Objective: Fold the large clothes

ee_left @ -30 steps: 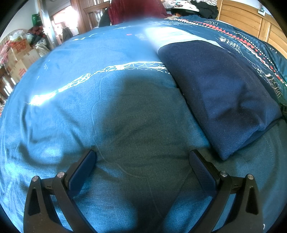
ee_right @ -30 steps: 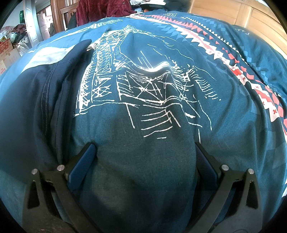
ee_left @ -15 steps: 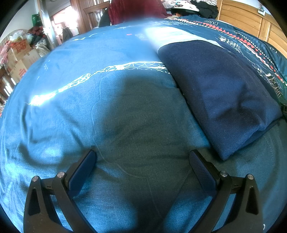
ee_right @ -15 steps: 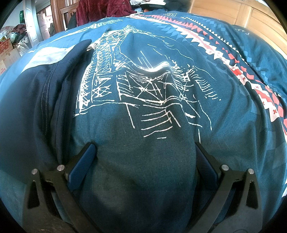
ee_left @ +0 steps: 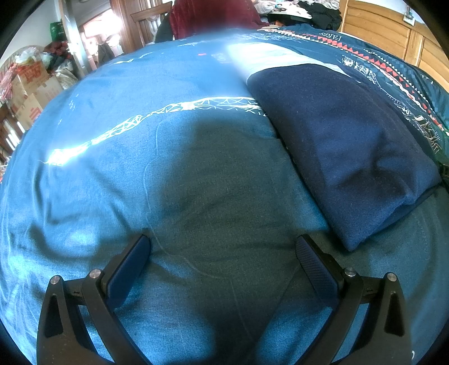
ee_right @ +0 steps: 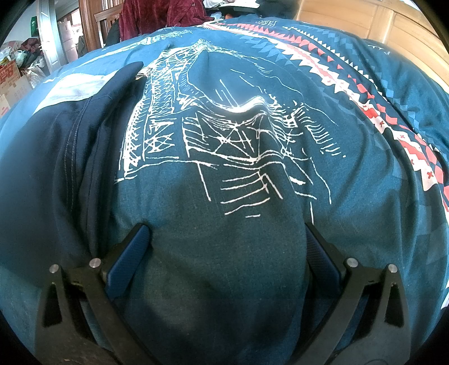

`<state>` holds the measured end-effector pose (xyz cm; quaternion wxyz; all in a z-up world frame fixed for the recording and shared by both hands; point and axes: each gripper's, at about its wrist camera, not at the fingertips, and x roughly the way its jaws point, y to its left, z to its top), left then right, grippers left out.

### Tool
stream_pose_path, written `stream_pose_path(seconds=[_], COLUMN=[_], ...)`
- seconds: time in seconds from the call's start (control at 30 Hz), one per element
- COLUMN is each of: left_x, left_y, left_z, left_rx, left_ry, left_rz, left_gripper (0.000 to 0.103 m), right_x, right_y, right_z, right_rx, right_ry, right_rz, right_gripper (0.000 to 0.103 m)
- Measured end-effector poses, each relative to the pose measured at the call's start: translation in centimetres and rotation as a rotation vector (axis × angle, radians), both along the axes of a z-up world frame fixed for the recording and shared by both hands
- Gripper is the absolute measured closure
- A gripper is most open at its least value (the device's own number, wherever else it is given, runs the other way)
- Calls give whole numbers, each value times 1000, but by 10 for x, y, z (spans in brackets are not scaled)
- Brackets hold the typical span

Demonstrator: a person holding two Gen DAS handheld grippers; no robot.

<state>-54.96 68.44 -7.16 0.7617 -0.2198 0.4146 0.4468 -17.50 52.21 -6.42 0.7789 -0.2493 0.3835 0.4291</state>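
A folded navy garment [ee_left: 345, 151] lies on a teal bedspread [ee_left: 140, 118], to the right in the left wrist view. My left gripper [ee_left: 221, 250] is open, low over bare bedspread, just left of the garment's near corner. In the right wrist view the same navy garment [ee_right: 50, 157] fills the left side, its stitched edge showing. My right gripper [ee_right: 224, 238] is open over the bedspread's white line print [ee_right: 224, 140], right of the garment. Nothing is between either pair of fingers.
A red and white zigzag band [ee_right: 378, 112] crosses the bedspread at right. A wooden headboard [ee_left: 393, 31] stands at back right. A dark red cloth over a chair [ee_left: 207, 16] is at the far edge, with cardboard boxes [ee_left: 28, 95] at left.
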Motion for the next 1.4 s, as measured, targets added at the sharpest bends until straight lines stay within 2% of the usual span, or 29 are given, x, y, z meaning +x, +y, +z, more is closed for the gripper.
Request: stream_pose_path(seconds=[1.4], left_x=[-4], left_y=[-1], left_z=[0], left_rx=[-1], left_ry=[-7], left_rz=[2], left_gripper=[0], right_x=[0], right_y=[0], right_z=[0], right_rx=[0], right_ry=[0], right_rz=[0], right_gripper=[0])
